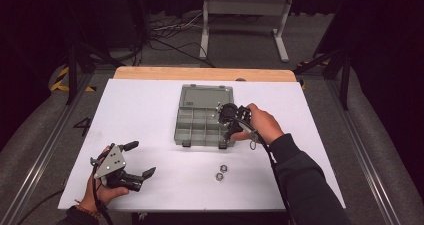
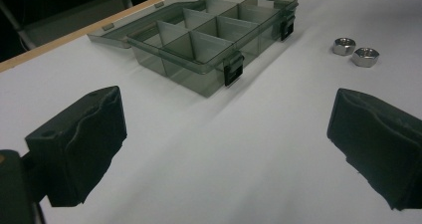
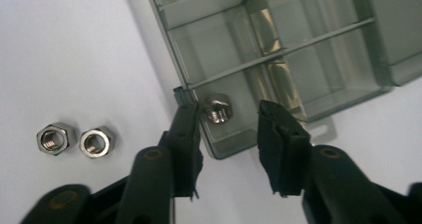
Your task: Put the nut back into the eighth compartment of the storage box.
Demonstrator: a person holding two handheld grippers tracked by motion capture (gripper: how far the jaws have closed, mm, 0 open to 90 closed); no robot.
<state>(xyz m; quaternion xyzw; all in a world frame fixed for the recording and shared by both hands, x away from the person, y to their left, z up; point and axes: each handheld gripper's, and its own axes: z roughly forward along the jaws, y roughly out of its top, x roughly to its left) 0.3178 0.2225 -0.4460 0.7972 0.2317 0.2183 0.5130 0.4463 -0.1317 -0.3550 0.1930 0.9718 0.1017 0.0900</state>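
Observation:
A smoky clear compartment box (image 1: 179, 126) lies open in the middle of the white table, its lid (image 1: 207, 95) flat behind it. My right gripper (image 1: 227, 133) points down into the box's near right corner. In the right gripper view its jaws (image 3: 224, 100) stand apart over that corner compartment (image 3: 234, 139). A steel hex nut (image 3: 217, 109) lies there between them, close to the left jaw and well off the right one. Two more nuts (image 1: 221, 172) lie on the table in front of the box. My left gripper (image 1: 142, 159) rests open at the near left, holding nothing.
The box (image 2: 199, 40) has several divided compartments and two black latches on its front wall. The two loose nuts (image 2: 354, 51) lie side by side, to the right of the box in the left gripper view. A wooden strip (image 1: 200, 73) edges the table's far side.

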